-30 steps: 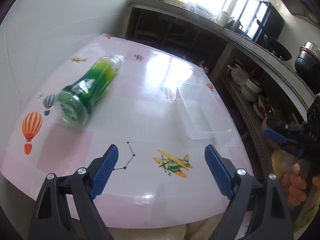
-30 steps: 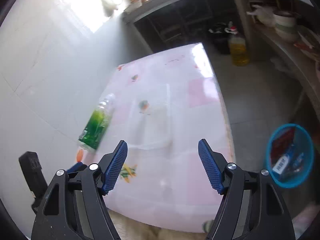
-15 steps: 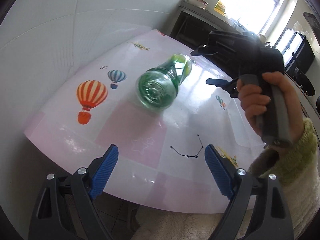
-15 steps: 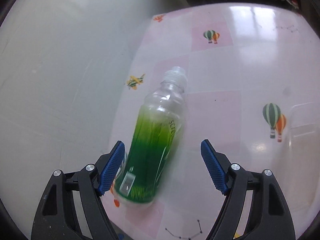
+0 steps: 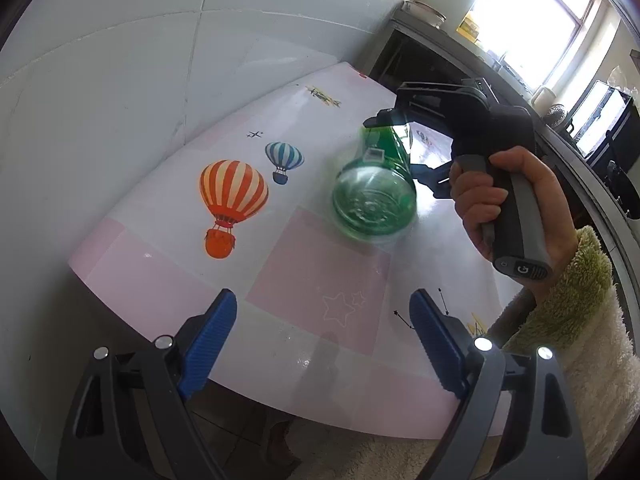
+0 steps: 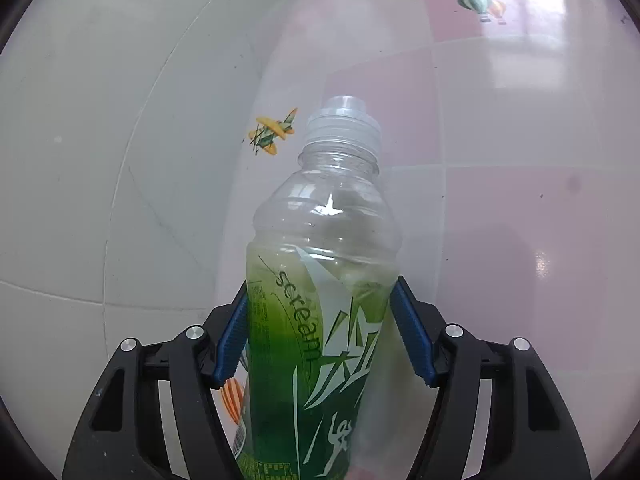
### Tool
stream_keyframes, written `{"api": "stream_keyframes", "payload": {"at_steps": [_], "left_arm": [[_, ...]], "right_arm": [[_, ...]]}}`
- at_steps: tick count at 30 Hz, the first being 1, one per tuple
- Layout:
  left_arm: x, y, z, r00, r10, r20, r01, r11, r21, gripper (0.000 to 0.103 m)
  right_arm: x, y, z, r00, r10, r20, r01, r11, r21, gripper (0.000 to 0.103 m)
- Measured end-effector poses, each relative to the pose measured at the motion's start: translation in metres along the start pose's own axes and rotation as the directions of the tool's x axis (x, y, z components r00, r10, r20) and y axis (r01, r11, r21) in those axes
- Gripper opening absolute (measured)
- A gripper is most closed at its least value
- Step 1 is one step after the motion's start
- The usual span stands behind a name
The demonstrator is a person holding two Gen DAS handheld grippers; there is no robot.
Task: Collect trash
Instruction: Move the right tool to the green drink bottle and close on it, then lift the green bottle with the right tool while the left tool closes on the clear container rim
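Note:
A clear plastic bottle (image 6: 320, 280) with a green label and a little green liquid sits between the blue pads of my right gripper (image 6: 320, 304). Its jaws are closing and both pads touch the bottle's sides, cap pointing away. In the left wrist view the bottle (image 5: 374, 200) shows base-on and blurred over the pink table (image 5: 160, 264), with a hand (image 5: 500, 192) holding the right gripper's handle behind it. My left gripper (image 5: 323, 304) stands open over the table's near edge, with nothing between its fingers.
A white tiled wall (image 5: 120, 80) runs along the table's left side. The tablecloth carries balloon (image 5: 234, 196) and plane prints. A dark kitchen counter (image 5: 440, 48) under a bright window lies beyond the table. A fluffy green-white sleeve (image 5: 580, 300) is at right.
The right gripper swung in from the right, came down over the lying bottle and narrowed its jaws around it. The left gripper shifted left toward the table's corner and stayed open.

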State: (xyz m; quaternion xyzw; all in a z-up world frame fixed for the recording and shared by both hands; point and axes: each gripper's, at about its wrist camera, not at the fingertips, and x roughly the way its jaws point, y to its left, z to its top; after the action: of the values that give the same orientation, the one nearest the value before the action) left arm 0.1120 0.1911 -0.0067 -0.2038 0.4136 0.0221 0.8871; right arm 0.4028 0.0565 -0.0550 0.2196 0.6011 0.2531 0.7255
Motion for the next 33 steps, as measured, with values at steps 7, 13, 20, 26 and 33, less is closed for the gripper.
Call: {"api": "stream_keyframes", "payload": {"at_steps": [7,13,20,26,33], "left_arm": [[-0.008,0.008,0.004,0.999,0.028,0.026,-0.028,0.999,-0.02,0.086],[-0.009,-0.009,0.01,0.999,0.029,0.043,-0.029,0.999,0.015,0.086],[0.019,-0.096,0.03,0.983,-0.185,0.0,0.183,0.974,0.135,0.084],[0.081,-0.191,0.037,0.929,-0.34,-0.148,0.364,0.914,0.181,0.072],[0.15,-0.221,0.036,0.931,-0.252,-0.264,0.297,0.943,0.147,0.042]], "right_arm": [[-0.04,-0.013,-0.039,0.996,0.071,-0.057,-0.077,0.992,-0.099,0.059],[-0.143,-0.03,-0.102,0.983,0.185,0.015,-0.178,0.964,-0.197,0.059],[-0.269,-0.115,-0.175,0.96,0.107,0.26,-0.085,0.992,-0.093,0.059],[-0.284,-0.18,-0.21,0.952,-0.051,0.301,0.023,0.995,0.094,0.059],[-0.276,-0.202,-0.22,0.943,-0.088,0.32,0.035,0.985,0.167,0.059]]}}
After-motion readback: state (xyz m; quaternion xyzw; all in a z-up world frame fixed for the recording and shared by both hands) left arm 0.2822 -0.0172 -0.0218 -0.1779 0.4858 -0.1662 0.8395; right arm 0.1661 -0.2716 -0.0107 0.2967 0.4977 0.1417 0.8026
